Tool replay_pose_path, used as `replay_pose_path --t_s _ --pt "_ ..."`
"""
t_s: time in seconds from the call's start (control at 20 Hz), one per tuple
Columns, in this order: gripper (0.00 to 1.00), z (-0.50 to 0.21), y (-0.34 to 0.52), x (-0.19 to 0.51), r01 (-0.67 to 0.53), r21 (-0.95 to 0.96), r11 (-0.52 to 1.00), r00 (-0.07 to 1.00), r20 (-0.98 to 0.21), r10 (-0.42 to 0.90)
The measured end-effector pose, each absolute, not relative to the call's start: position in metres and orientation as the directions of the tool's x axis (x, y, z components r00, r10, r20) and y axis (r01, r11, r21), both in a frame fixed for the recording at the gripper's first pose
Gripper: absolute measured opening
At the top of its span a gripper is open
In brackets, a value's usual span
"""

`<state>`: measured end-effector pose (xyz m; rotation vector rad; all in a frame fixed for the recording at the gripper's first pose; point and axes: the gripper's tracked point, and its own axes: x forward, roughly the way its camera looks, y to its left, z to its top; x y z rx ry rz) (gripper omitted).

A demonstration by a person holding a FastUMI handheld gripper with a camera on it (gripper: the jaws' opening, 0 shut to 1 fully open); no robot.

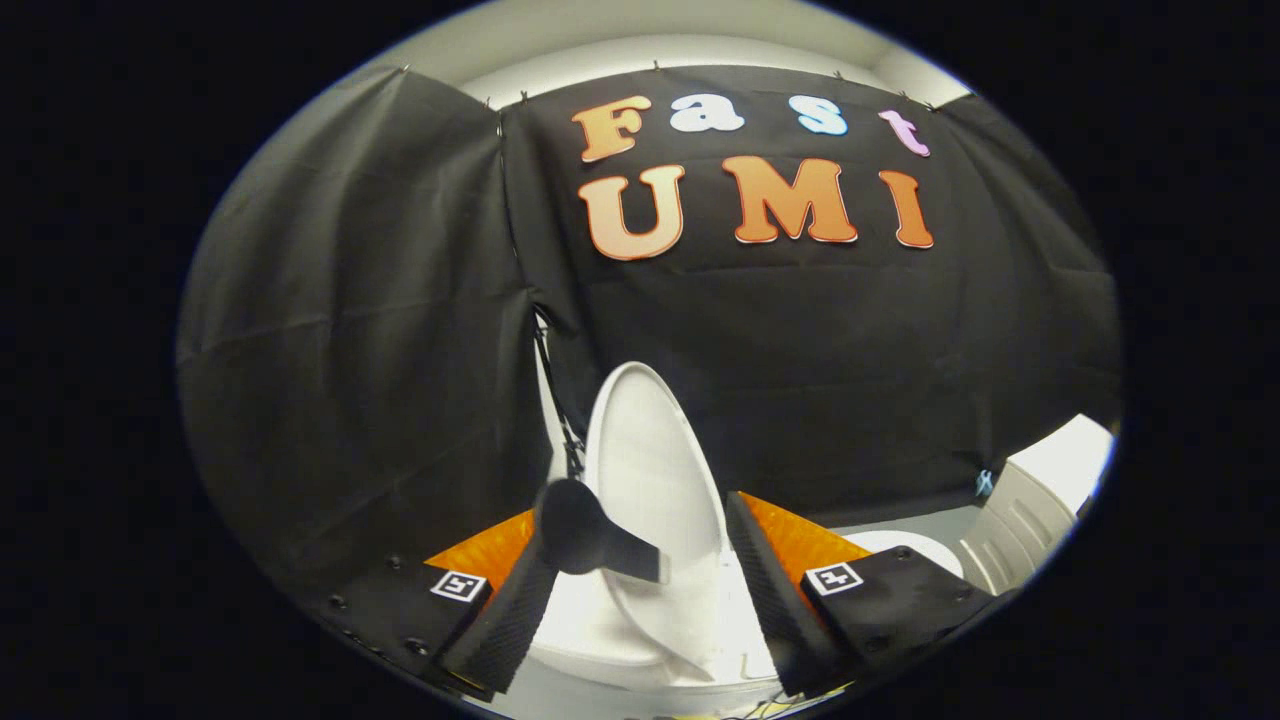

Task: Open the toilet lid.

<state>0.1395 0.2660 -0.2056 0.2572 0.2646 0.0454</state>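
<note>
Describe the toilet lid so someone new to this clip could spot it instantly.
Start at the black cloth wall. In front of it the white oval toilet lid stands raised, rising between and beyond the open jaws of the gripper. Unlike the ribbed white bin alongside, it is smooth.

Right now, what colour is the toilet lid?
White. The raised toilet lid shows best in the gripper view, standing between the open fingers.

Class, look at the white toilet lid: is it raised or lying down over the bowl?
Raised. The white oval toilet lid stands nearly upright against the black cloth wall, rising between the open tool fingers.
</note>
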Motion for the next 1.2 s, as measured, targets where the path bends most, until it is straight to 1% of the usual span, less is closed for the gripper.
replay_pose_path --t_s 0.1,0.25,0.4,0.75,1.05,1.2 --pt "1.00 -0.183 0.261 0.135 -0.033 0.285 0.958 0.972 -0.216 0.098" --pt "1.00 -0.153 0.242 0.124 -0.049 0.242 0.969 0.980 -0.173 0.093" --pt "1.00 -0.124 0.203 0.110 -0.019 0.220 0.975 0.991 -0.125 0.048" --pt "0.99 -0.077 0.124 0.075 0.040 0.164 0.986 0.996 -0.082 -0.027" --pt "0.99 -0.075 0.080 0.051 0.096 0.127 0.987 0.991 -0.106 -0.083" --pt "0.99 -0.077 0.072 0.046 0.098 0.113 0.989 0.989 -0.118 -0.085"
